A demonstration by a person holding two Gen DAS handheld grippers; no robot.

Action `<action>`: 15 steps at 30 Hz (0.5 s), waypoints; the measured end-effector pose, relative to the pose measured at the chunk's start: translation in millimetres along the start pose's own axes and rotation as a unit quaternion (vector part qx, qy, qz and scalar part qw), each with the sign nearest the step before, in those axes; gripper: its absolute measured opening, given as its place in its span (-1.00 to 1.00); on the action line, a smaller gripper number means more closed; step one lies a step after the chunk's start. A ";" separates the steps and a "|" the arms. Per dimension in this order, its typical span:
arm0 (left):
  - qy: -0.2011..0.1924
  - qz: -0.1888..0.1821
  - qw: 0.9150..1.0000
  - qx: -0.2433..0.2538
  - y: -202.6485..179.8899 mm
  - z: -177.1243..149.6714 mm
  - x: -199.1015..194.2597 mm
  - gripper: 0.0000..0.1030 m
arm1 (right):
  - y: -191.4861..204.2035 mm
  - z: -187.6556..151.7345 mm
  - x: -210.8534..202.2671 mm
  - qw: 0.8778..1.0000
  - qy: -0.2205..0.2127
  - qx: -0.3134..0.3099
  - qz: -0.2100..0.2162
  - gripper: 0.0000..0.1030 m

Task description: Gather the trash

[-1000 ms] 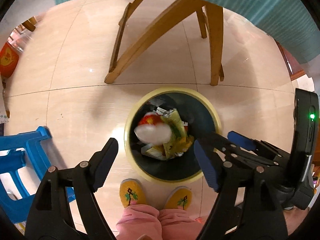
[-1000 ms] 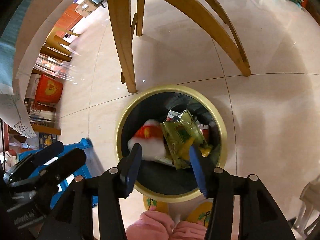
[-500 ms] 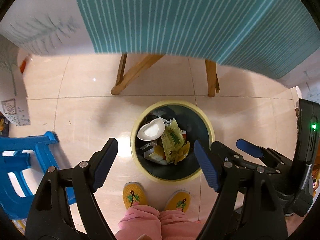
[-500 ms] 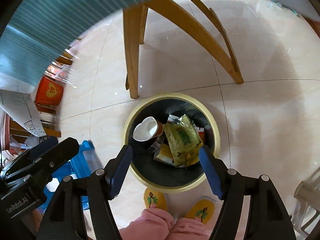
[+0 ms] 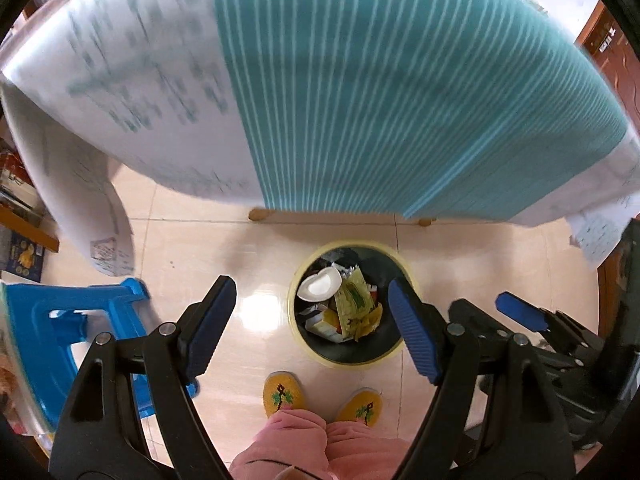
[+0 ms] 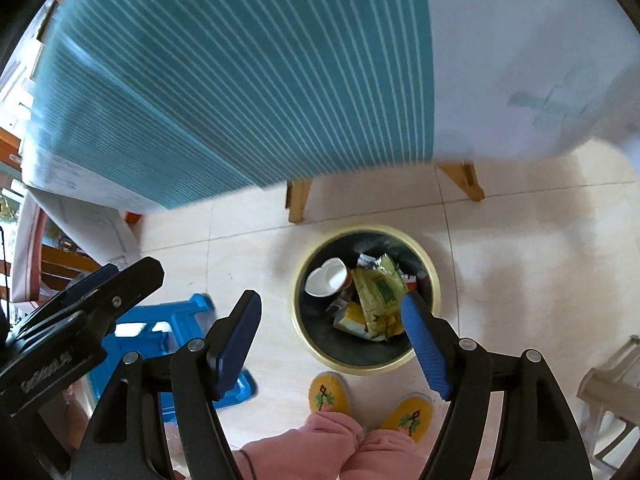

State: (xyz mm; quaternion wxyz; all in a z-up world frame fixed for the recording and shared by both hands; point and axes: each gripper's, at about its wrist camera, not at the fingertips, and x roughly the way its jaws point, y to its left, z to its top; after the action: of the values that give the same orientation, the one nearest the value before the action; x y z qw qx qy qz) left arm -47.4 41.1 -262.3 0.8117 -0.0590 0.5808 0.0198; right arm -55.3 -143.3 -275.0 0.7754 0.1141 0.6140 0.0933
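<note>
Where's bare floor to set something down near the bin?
Bare tile lies between the trash bin and the blue stool, and right of the bin toward the white chair. Crowded: bin interior with paper cup and wrappers; slippers just below its rim.

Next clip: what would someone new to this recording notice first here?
The teal striped tablecloth fills the upper half of both views. Below it on the tiled floor stands a yellow-rimmed trash bin holding a white cup and a green wrapper, just ahead of the yellow slippers. The left gripper and right gripper both hang open, empty.
</note>
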 end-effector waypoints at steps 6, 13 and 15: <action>-0.032 0.003 0.999 0.002 -1.3 26.5 -58.6 0.48 | 19.8 20.6 -65.1 1.000 -0.026 -0.014 -0.004 0.43; -0.069 0.009 0.998 0.007 -3.0 56.1 -129.0 0.48 | 43.8 47.9 -139.1 0.998 -0.056 -0.032 -0.008 0.44; -0.075 0.010 0.997 0.011 -5.1 65.0 -150.8 0.48 | 52.2 57.6 -166.0 0.997 -0.069 -0.037 -0.010 0.44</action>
State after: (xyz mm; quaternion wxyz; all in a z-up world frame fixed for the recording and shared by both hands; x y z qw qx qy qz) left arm -34.7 49.3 -98.7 0.8536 -0.0425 0.5186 0.0258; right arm -37.5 -144.2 -92.6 0.8206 0.0849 0.5563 0.1001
